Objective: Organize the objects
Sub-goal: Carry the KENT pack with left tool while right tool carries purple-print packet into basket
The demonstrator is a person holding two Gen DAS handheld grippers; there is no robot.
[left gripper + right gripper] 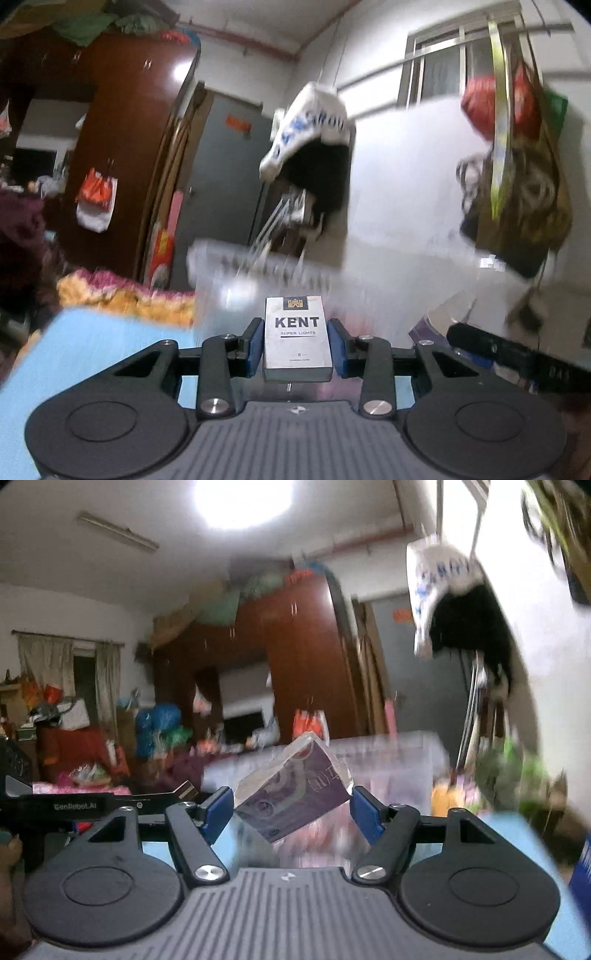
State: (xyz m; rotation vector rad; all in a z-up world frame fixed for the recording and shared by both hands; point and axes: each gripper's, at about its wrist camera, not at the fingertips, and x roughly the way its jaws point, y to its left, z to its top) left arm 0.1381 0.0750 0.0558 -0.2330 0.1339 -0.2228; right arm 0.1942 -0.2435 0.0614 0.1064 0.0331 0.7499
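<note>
From the left wrist camera, the left gripper [298,345] is pinching a white Kent pack [296,341] between its blue pads [256,345], one pad pressing each long side. The pack is standing upright, its printed face turned to the camera and its top rising above the fingertips. It is hanging in the air above a light blue surface [85,354], which is spreading out below and to the left. A clear bin [236,273] is sitting just beyond the pack, badly blurred; its contents cannot be made out. A brown wardrobe [125,140] is standing far left, and bags [517,177] are hanging on the white wall at right.

From the right wrist camera, the right gripper [293,810] is clamping a purple pack [295,797] in clear wrap. The pack is tilting, its left end low and its right end high, with both blue pads [216,812] touching its ends. The same clear bin [399,768] is sitting close behind it, its inside too blurred to read. The blue surface [517,845] is showing at lower right, ending near the white wall. The wardrobe [295,653] is standing well behind.
</note>
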